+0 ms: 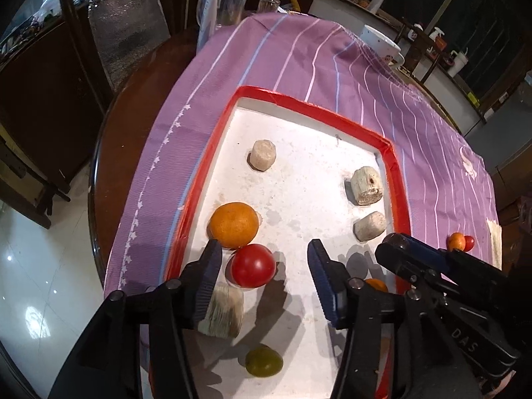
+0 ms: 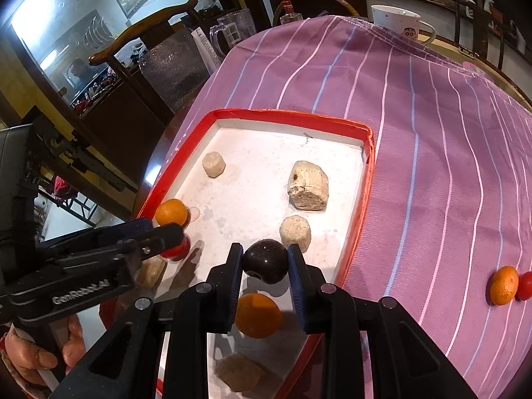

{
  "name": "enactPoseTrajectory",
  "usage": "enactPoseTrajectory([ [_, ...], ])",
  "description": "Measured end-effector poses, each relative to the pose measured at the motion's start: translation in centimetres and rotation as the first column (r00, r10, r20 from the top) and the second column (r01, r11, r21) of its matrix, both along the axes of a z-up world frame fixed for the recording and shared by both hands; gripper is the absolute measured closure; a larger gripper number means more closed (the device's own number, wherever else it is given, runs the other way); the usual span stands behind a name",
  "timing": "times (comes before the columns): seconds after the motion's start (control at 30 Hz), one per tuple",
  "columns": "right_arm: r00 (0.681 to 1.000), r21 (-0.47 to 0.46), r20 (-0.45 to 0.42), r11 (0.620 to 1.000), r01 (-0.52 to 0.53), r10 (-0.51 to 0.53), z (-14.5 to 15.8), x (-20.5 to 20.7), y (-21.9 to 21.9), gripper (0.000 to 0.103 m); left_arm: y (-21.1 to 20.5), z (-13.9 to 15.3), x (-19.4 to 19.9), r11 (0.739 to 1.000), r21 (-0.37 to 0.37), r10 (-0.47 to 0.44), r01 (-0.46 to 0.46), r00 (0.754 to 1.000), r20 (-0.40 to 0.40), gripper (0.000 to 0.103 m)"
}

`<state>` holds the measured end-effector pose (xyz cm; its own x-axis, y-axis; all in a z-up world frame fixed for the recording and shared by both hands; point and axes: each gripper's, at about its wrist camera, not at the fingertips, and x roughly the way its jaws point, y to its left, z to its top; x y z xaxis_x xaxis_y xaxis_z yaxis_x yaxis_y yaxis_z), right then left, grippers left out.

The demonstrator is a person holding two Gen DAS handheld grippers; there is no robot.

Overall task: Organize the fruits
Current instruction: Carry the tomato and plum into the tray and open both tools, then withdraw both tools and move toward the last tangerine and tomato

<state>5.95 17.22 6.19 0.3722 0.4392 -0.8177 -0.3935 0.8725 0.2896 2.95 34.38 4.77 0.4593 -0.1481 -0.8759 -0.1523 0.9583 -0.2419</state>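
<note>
Purple striped cloth (image 2: 432,173) covers a round wooden table in a cluttered dining room, and a red-rimmed white tray (image 2: 292,115) sits on it as the landmark. Right gripper (image 2: 266,262) is clenched on a dark plum (image 2: 266,261), held just above the tray's near right part, over a small orange (image 2: 257,316). Left gripper (image 1: 264,276) hangs spread and empty over the tray's near left side, with a red tomato (image 1: 252,266) lying between its fingers and touching neither as far as can be seen. Judgement: the plum is mid-transfer; doing it well means keeping the squeeze light so the skin does not split, carrying it level, clearing the red rim and the other gripper, and setting it down beside like fruit before letting go. Inside the tray: a bigger orange (image 1: 234,224) at the left edge touching the tomato, a green grape (image 1: 264,361) at the near edge, and five pale fibrous chunks, maybe sugarcane, scattered across it. Outside the tray, well off to its right on the cloth, a mandarin (image 2: 504,285) touches a small red fruit (image 2: 525,285). A white mug (image 2: 397,21) stands beyond the tray's far side.
</note>
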Motion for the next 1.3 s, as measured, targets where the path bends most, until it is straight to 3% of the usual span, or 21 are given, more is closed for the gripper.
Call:
enactPoseTrajectory([
  [0.27,1.0,0.024,0.02,1.0,-0.006,0.005,1.1,-0.8,-0.8,0.061,0.4,1.4,-1.7,0.999,-0.009,0.048,-0.048,0.999,0.013,0.043],
  [0.6,0.994,0.073,0.039,0.993,0.095,-0.098,3.3,-2.6,-5.6,0.059,-2.3,3.8,-3.9,0.995,0.087,0.037,-0.042,0.998,0.059,0.043],
  [0.93,0.979,0.108,0.046,0.975,0.193,-0.199,4.6,-5.3,-12.6,0.059,-10.5,7.8,-5.9,0.958,0.284,-0.067,0.025,0.988,0.138,0.041],
  [1.3,0.954,0.161,0.06,0.946,0.282,-0.295,6.1,-7.2,-20.6,0.058,-18.2,10.6,-7.5,0.926,0.369,-0.152,0.079,0.973,0.175,0.037],
])
